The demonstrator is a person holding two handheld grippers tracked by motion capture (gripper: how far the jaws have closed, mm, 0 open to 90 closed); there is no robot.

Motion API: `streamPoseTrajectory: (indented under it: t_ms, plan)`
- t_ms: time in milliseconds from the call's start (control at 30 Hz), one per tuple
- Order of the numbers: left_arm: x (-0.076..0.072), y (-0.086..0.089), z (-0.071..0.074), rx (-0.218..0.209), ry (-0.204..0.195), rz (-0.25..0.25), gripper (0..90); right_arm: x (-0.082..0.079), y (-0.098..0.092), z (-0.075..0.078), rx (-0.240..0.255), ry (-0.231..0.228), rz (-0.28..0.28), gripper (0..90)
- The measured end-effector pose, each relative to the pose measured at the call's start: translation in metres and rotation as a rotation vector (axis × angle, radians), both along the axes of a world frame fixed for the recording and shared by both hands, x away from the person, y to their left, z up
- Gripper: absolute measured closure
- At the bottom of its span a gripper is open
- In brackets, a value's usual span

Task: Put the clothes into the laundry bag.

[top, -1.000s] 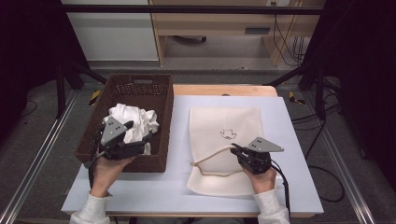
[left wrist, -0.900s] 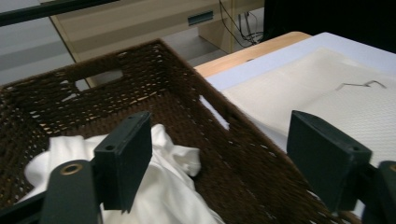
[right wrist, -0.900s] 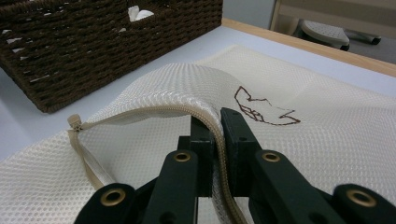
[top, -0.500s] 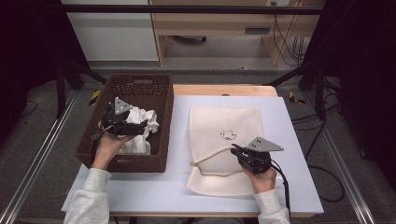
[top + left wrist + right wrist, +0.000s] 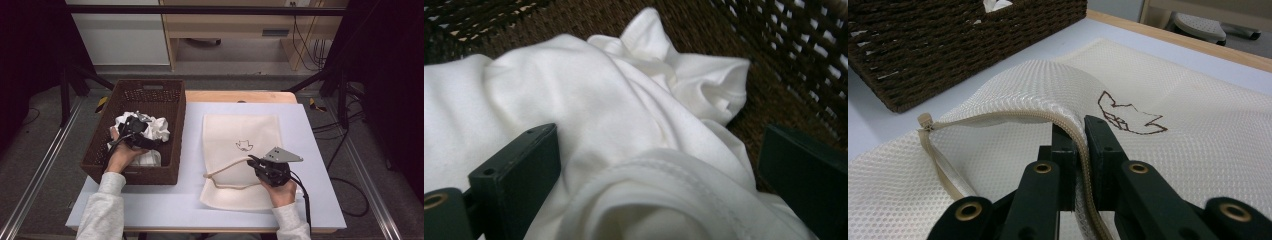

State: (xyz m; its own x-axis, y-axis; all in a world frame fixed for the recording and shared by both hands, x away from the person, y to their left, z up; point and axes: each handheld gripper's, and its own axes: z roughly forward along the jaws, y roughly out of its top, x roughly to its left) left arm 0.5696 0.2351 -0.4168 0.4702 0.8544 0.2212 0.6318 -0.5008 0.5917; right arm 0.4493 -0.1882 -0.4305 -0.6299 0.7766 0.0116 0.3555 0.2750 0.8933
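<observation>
A cream mesh laundry bag with a small brown emblem lies flat on the white table. My right gripper is shut on the bag's zipper edge and lifts the top layer, so the mouth gapes toward the basket. A brown wicker basket at the left holds crumpled white cloth. My left gripper is inside the basket, open, with its jaws on either side of a fold of the white cloth.
The basket's side wall stands close to the bag's open mouth. A wooden strip runs along the table's far edge. Bare white table lies in front of the basket and bag.
My left gripper has moved from the basket's near edge forward and down onto the white cloth. The right gripper has kept its hold on the bag's edge.
</observation>
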Motion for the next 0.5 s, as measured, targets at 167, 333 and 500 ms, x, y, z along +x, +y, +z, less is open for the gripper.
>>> streamPoseTrajectory:
  t_ms: [167,333,500]
  plan:
    - [0.003,-0.001,-0.006,-0.010,0.050,-0.004,13.5,0.001,0.000,-0.001,-0.002,0.004,0.002,83.5]
    - [0.007,-0.006,-0.012,0.037,0.127,0.033,27.0,0.002,0.000,-0.003,-0.009,0.016,0.002,83.0]
    - [0.009,-0.005,-0.011,0.024,0.181,0.094,50.8,0.002,-0.001,-0.002,-0.009,0.016,0.000,83.0]
